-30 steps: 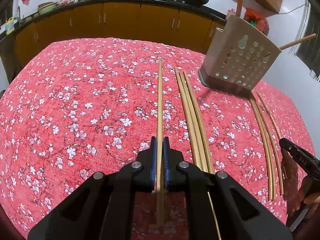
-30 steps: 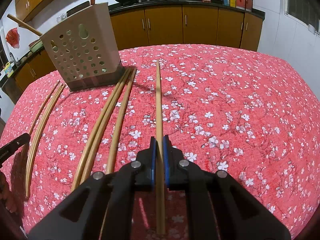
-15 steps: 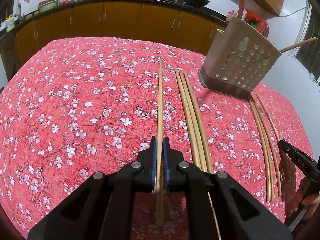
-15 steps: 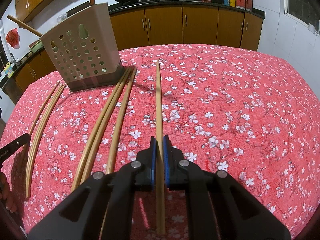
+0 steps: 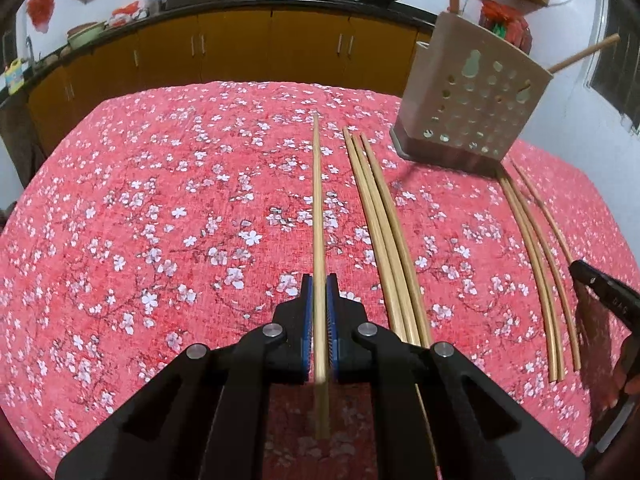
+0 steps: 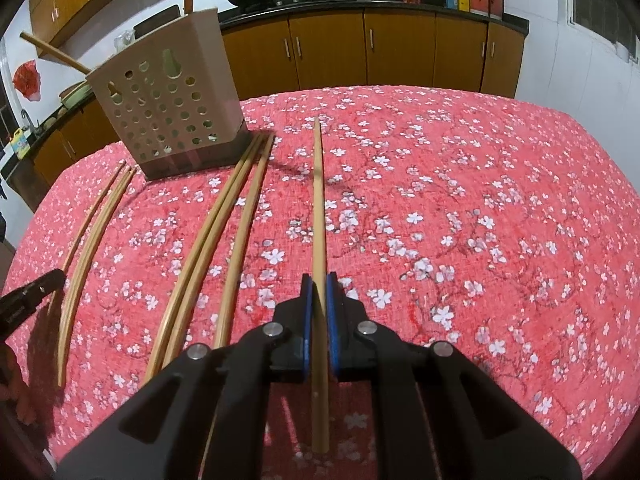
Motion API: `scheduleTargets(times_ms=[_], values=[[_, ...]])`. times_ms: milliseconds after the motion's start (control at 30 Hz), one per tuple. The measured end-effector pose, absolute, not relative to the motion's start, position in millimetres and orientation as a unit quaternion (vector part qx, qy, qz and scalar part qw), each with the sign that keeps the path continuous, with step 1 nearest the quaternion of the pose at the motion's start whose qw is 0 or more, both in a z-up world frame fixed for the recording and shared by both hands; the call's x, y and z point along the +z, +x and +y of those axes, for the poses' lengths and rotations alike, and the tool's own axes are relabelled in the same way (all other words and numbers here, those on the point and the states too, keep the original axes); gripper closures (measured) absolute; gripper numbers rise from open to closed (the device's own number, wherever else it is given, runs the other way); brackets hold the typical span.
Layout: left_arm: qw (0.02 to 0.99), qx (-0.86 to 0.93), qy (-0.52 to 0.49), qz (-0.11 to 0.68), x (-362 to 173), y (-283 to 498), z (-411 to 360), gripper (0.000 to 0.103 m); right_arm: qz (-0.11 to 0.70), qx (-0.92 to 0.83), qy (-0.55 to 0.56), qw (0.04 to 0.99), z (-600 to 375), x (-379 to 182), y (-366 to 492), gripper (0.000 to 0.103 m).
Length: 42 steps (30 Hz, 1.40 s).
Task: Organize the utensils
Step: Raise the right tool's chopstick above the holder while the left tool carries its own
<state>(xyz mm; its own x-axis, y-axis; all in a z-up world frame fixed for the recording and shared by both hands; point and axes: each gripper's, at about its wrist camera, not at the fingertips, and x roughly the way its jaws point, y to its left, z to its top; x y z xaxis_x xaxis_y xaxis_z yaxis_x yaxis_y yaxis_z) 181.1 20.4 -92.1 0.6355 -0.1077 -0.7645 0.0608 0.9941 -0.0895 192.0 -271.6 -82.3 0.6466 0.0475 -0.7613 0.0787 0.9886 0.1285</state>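
Bamboo chopsticks (image 5: pixel 319 216) (image 6: pixel 319 216) — one per gripper

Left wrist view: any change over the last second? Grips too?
Barely. In the left wrist view the utensil holder and the table's far edge sit slightly lower. No grab or release: left gripper stays shut on its chopstick, right gripper on its chopstick. Loose chopsticks unmoved.
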Motion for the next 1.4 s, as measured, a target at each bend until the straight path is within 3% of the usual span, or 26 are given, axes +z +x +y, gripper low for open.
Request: scheduleTargets(times_ms=[267, 833, 1400], values=[[0.910, -0.049, -0.049, 0.408, -72.1, 175.1, 33.3, 0.096, 0.361, -0.011, 0.079, 0.929, -279.4, -38.3, 176.0, 0.095], [0.954, -0.057, -0.073, 0.284, 24.9, 160.3, 49.4, 0.096, 0.239, -0.006, 0.080, 0.968, -284.4, 47.7, 155.2, 0.095], [0.975, -0.111, -0.059, 0.183, 111.4, 162.1, 14.8, 0.096, 0.096, 0.083, 0.104, 0.986, -255.3, 146.8, 156.4, 0.095]])
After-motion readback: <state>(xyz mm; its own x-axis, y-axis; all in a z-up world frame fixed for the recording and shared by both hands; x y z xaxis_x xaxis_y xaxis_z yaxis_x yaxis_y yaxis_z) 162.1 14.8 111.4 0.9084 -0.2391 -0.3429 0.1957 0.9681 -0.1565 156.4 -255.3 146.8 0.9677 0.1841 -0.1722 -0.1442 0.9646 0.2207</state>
